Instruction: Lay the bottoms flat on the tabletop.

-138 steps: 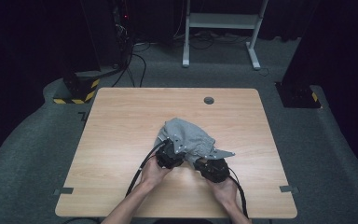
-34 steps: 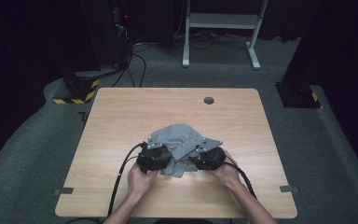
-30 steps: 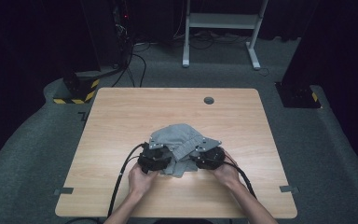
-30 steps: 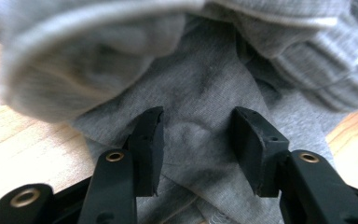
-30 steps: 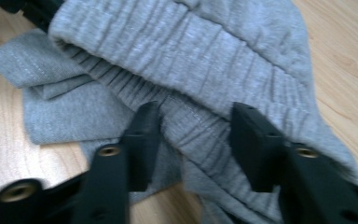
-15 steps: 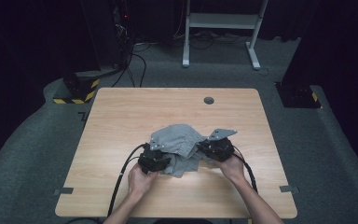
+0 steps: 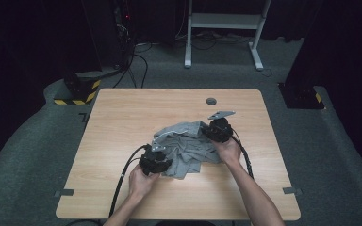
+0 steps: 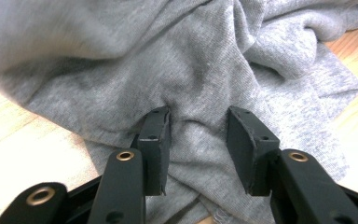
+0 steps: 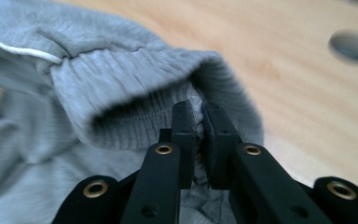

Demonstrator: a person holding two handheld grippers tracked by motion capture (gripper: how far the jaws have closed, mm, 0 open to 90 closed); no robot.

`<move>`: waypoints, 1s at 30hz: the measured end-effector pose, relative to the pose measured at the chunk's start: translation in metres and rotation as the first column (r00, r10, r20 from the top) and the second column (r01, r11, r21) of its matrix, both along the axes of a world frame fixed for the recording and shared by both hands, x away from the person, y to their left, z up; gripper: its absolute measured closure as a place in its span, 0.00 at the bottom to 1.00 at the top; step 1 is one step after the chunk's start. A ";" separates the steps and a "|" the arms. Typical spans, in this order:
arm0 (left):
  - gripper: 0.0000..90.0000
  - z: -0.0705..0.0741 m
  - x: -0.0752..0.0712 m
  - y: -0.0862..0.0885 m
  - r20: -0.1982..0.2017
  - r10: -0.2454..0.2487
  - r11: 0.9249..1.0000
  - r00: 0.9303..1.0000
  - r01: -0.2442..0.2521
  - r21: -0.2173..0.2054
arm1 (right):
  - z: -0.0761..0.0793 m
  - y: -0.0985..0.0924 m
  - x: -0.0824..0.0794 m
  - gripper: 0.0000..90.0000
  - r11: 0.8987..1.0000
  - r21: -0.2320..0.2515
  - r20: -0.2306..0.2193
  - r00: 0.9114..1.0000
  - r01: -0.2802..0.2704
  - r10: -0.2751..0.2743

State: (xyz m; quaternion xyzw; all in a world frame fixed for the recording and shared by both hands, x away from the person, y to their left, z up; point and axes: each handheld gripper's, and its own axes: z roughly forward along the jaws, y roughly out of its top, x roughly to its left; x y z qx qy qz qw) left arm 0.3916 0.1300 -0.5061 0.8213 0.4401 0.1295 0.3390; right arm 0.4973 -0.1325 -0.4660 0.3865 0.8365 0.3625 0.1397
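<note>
On the wooden table (image 7: 122, 117) a grey garment (image 7: 188, 148) lies crumpled near the middle, between the two hands, and the work in hand looks like spreading it out. To do that well, the right tool (image 9: 196, 122), whose jaws have just closed to pinch the ribbed cuff (image 9: 121, 88), should draw that edge outward low and level, without jerking, while the left tool (image 8: 198, 133) anchors the near side. Its jaws stand half apart around a fold of cloth, pads pressing into it. The fabric is soft heathered knit, heavily wrinkled, with a thin white trim line (image 9: 23, 49) beside the cuff.
</note>
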 end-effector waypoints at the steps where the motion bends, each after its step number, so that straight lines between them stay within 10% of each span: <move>1: 0.64 0.001 0.000 0.000 0.002 0.004 1.000 1.000 -0.004 -0.002 | -0.004 0.001 0.002 0.93 1.000 -0.007 -0.017 1.000 0.003 -0.003; 14: 0.48 0.037 -0.004 0.003 0.092 0.003 1.000 0.996 -0.002 -0.011 | 0.023 -0.014 -0.029 0.72 0.997 0.069 0.066 0.998 -0.025 0.020; 21: 0.45 0.054 0.007 0.007 0.129 0.028 1.000 0.991 -0.027 -0.009 | 0.011 -0.025 -0.060 0.70 0.991 0.116 0.084 0.995 -0.067 0.057; 30: 0.43 0.071 0.037 -0.003 0.145 0.041 0.999 0.989 -0.043 0.012 | -0.008 0.004 -0.073 0.66 0.986 0.096 0.051 0.990 -0.134 0.130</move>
